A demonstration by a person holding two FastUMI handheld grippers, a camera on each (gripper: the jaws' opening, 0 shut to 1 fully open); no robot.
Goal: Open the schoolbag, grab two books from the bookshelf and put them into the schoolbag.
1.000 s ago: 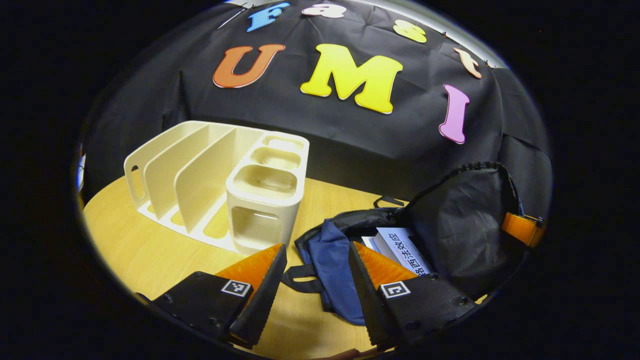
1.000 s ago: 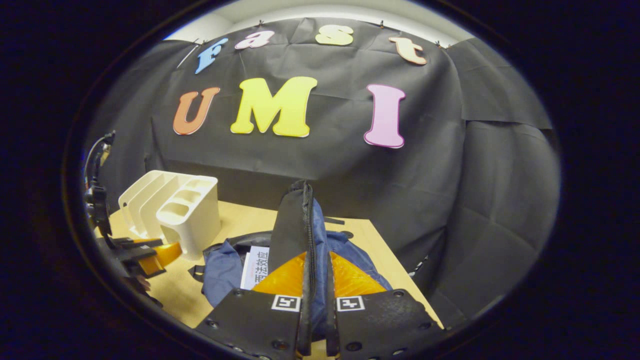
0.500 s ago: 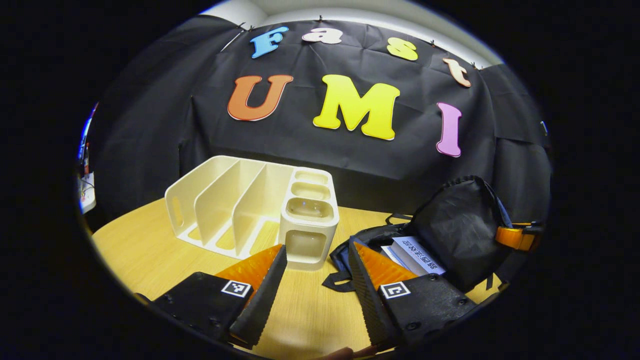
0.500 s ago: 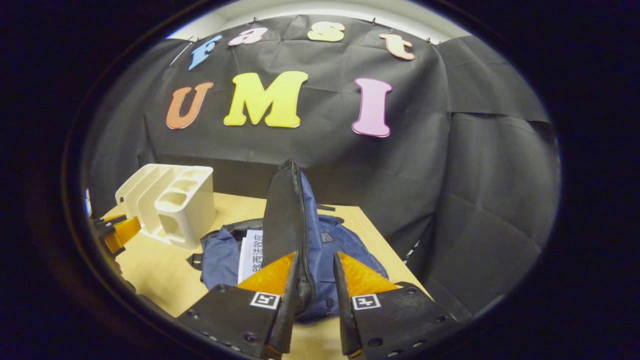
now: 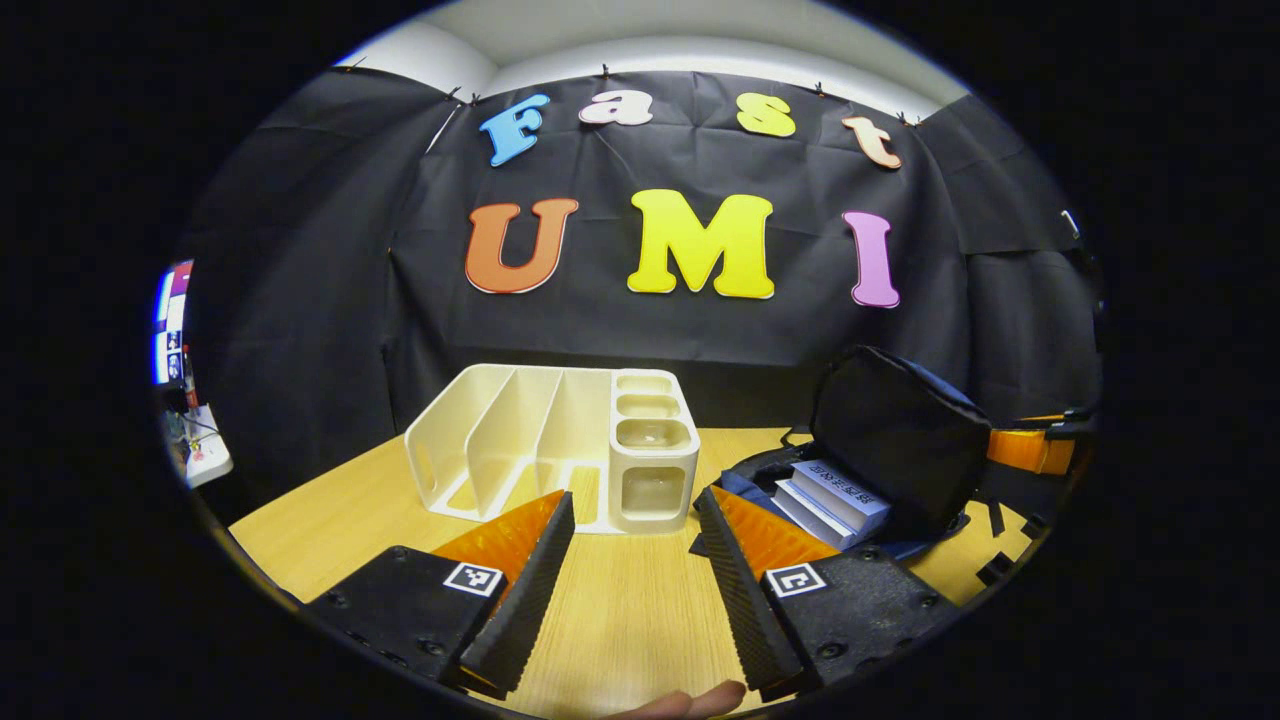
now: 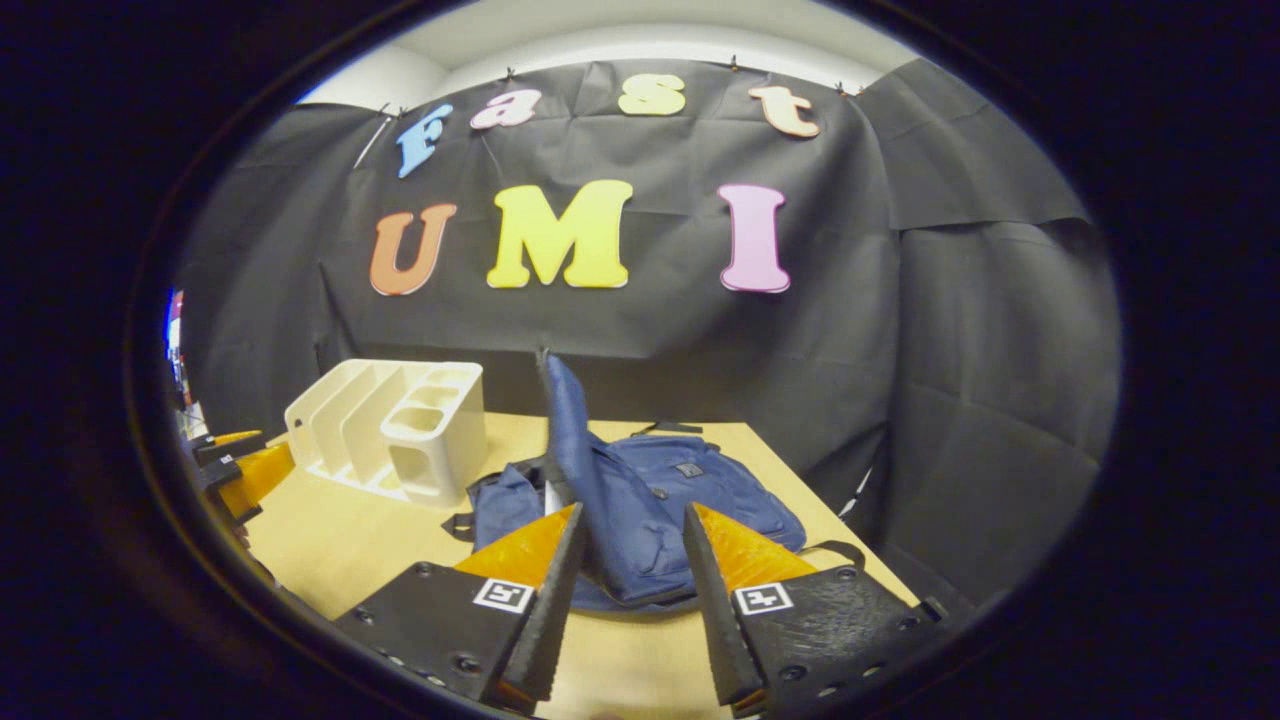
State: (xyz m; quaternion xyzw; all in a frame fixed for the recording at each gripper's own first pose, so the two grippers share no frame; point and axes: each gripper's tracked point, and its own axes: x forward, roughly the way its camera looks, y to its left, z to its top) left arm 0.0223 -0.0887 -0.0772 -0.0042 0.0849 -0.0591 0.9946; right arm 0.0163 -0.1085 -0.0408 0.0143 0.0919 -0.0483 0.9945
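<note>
The blue schoolbag [image 6: 690, 485] lies open on the wooden table, its flap [image 6: 565, 420] standing upright by itself. Two books [image 5: 830, 495] lie stacked inside the bag [image 5: 900, 440], under the raised dark flap. The white bookshelf [image 5: 555, 445] stands empty to the left of the bag, also seen as the bookshelf [image 6: 400, 430]. My left gripper [image 5: 632, 500] is open above the table, in front of the shelf, holding nothing. My right gripper [image 6: 632, 512] is open just short of the bag's near side, touching nothing. The right gripper [image 5: 1030, 450] sits behind the flap; the left gripper [image 6: 240, 465] is far left.
The table [image 5: 620, 620] has bare wood in front of the shelf and bag. Its right edge [image 6: 830, 510] runs close beside the bag. Black cloth walls close the back and sides. Some equipment [image 5: 185, 420] stands off the table's left side.
My right gripper has opened, let go of the bag's flap and drawn back. My left gripper has pulled back from the bag; the flap still stands.
</note>
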